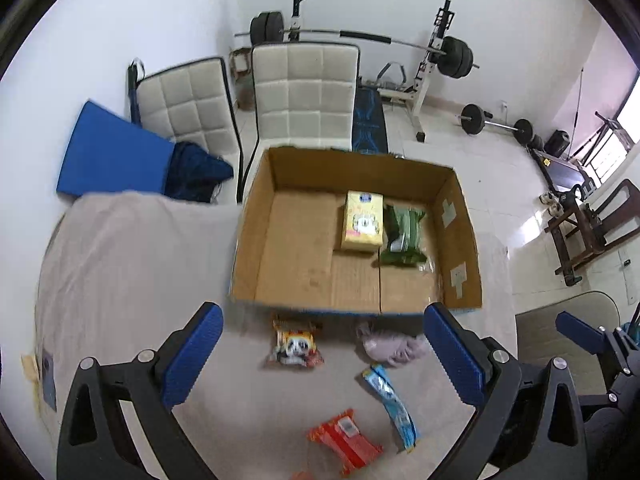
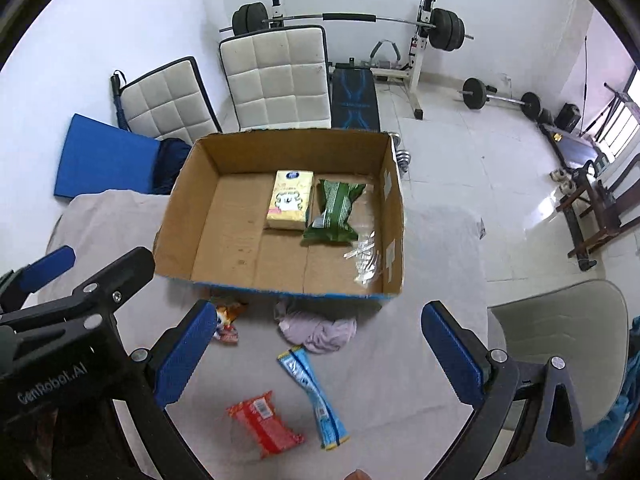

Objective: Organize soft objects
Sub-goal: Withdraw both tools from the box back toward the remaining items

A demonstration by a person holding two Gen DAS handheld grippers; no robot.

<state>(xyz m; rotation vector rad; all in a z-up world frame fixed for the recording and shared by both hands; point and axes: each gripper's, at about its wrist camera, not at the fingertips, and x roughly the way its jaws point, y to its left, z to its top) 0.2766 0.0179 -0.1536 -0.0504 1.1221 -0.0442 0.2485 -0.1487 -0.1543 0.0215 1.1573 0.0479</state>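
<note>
Blue-padded left tool (image 1: 320,356) and right tool (image 2: 316,350) both spread wide, grasping nothing, above the cloth-covered surface (image 1: 132,264). Nearest: red packet (image 1: 344,442), blue packet (image 1: 392,406). Further: panda packet (image 1: 297,345), lilac cloth (image 1: 390,346). Beyond, cardboard box (image 1: 256,216) containing yellow tissue pack (image 1: 362,220) beside green packet (image 1: 403,236).

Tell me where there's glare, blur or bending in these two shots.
Left wrist view: motion blur smears the cardboard box rim and green packet; the barbell bows from fisheye. Right wrist view: sharper; window glare whitens the floor tiles, and clear plastic in the box glints.
</note>
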